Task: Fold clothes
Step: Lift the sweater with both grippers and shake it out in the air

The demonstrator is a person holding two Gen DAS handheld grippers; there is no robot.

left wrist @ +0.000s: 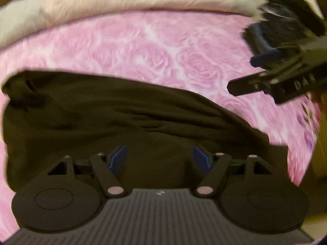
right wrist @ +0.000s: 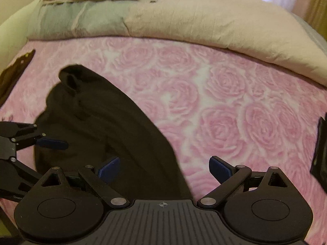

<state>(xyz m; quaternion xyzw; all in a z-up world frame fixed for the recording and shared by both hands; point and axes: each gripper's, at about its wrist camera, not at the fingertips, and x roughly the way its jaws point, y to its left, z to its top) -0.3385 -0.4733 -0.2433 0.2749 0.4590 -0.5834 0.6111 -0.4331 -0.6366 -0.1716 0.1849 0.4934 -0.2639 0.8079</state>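
a dark brown, soft, crumpled cloth garment lies on the pink rose-patterned bedspread, at the near left of the bed, with a long cream pillow at the far side. to fold it well, each tool should probably pinch a near corner or hem through a single layer and carry both edges over evenly. the left gripper stands parted and empty over the cloth, and the right gripper gapes wider across the garment's right edge, clamping nothing.
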